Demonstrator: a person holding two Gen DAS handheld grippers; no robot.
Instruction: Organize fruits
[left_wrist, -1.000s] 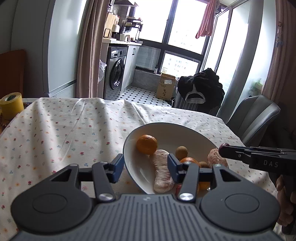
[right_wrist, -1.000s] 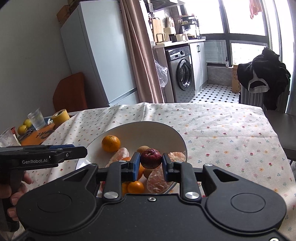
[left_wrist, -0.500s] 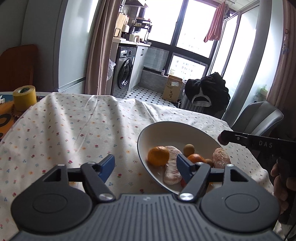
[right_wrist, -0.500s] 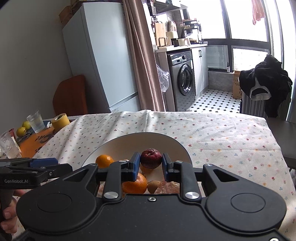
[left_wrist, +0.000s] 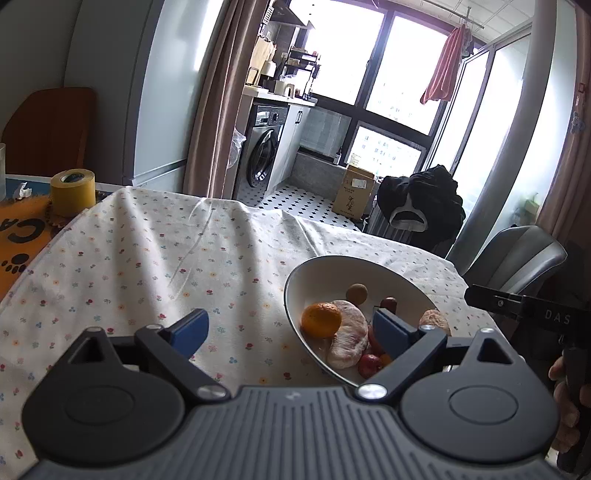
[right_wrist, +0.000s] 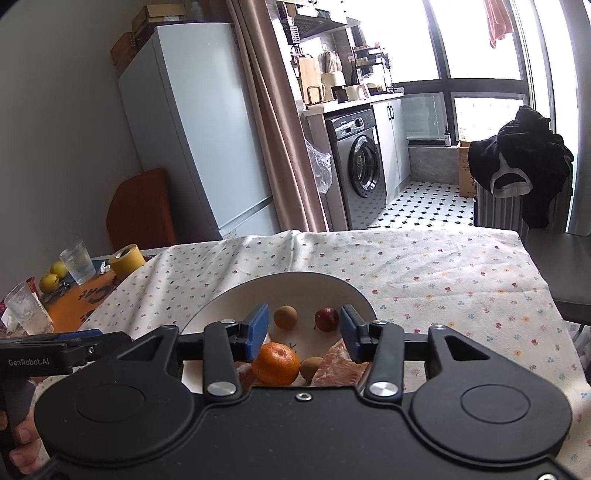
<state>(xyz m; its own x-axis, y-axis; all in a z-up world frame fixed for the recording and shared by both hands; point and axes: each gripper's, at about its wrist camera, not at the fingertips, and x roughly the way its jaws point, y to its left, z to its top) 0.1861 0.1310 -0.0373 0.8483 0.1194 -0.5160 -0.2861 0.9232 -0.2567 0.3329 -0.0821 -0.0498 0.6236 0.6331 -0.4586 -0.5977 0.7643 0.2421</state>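
Left wrist view, read left to right: roll of yellow tape (left_wrist: 72, 192) at the far left edge of the table; flowered tablecloth (left_wrist: 147, 258) bare in the middle; left gripper (left_wrist: 291, 330) with jaws spread wide and opening further, nothing between the pads, its left pad over cloth and its right pad over the near rim of the white bowl (left_wrist: 295, 295). In the bowl: orange mandarin (left_wrist: 321, 320), peeled pale segment (left_wrist: 349, 338), small tan round fruit (left_wrist: 356, 293), small dark red fruit (left_wrist: 388, 303).

Right wrist view, left to right: two glasses and two yellow-green fruits (right_wrist: 53, 277) on the orange mat, well apart from the bowl; right gripper (right_wrist: 303, 332) with jaws parting at a narrow-to-middling gap. The dark red fruit sits in the bowl just inside the right pad, apart from both pads, so we judge it released.

Risks, our judgement:
- Round fruit on the sloped bowl wall may roll when the gripper passes.
- The left gripper's right pad sits close to the rim; a careless sweep could tip or shove the bowl on the loose cloth.
- The soft peeled segment could tear under the pads.

Orientation: the peeled segment's long axis runs roughly toward and away from the left camera, near end low. The red fruit's stem side cannot be told.
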